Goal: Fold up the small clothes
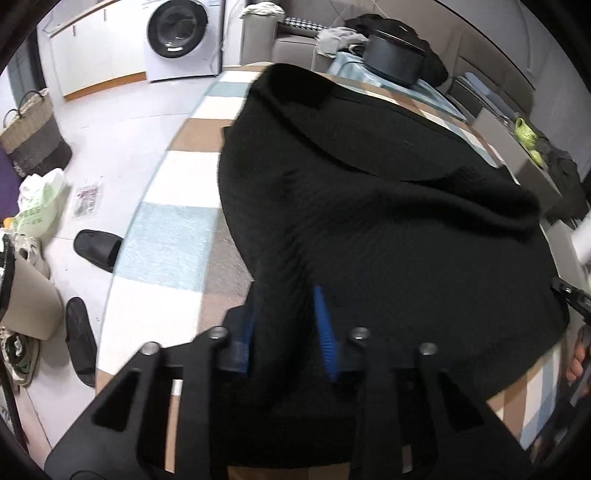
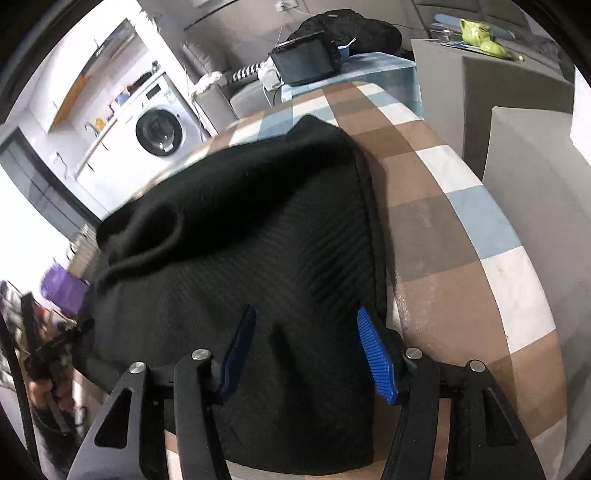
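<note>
Nearest, at lower centre of each wrist view, the left gripper (image 1: 286, 325) has its jaws clamped on a ridge of the black garment (image 1: 369, 221), while the right gripper (image 2: 306, 347) has its jaws apart, straddling the cloth unpinched. Beyond, the garment lies rumpled across the checked desk (image 2: 461, 221); lifting unevenly would likely skew the fold.

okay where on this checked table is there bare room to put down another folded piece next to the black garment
Bare checked table runs along the black garment's right edge, out to the rim. In the left wrist view a narrower bare strip lies between the garment and the floor-side rim. The far end is crowded: a dark box and piled clothes. Both tools sit over the near hem.
</note>
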Demonstrator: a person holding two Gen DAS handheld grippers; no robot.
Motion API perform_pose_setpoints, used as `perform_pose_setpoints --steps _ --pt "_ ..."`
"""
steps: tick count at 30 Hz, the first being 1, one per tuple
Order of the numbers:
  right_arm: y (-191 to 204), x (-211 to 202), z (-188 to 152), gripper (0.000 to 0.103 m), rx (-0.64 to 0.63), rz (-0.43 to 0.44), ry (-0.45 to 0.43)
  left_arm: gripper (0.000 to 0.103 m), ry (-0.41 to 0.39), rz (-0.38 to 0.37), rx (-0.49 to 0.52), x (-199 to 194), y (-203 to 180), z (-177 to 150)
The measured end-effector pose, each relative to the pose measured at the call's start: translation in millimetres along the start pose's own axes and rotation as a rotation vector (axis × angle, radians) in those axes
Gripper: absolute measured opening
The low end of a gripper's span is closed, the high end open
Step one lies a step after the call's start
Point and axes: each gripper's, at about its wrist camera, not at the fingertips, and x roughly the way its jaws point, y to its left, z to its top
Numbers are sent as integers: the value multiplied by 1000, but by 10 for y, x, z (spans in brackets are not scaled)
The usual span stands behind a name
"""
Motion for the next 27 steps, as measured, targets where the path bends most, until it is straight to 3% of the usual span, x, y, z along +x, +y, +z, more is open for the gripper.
perform_pose_setpoints --steps 2,5,11,18,22,27 --pt "22 13 -42 29 -29 -33 -2 23 4 -7 -9 -24 3 -46" --pt "20 -12 -105 22 -28 -42 -18 23 4 -8 1 -114 -19 -189" --pt "-1 -153 -280 21 -47 -43 10 23 20 -18 -8 -331 -5 -526" --pt "-158 -399 -543 21 20 -11 12 26 56 -32 -54 -566 -40 -898" --pt "-207 -500 -471 28 60 -1 -12 28 65 -63 -174 -677 117 -881" --pt "-164 -685 -114 37 96 13 -150 51 -30 -105 -248 -768 196 -550"
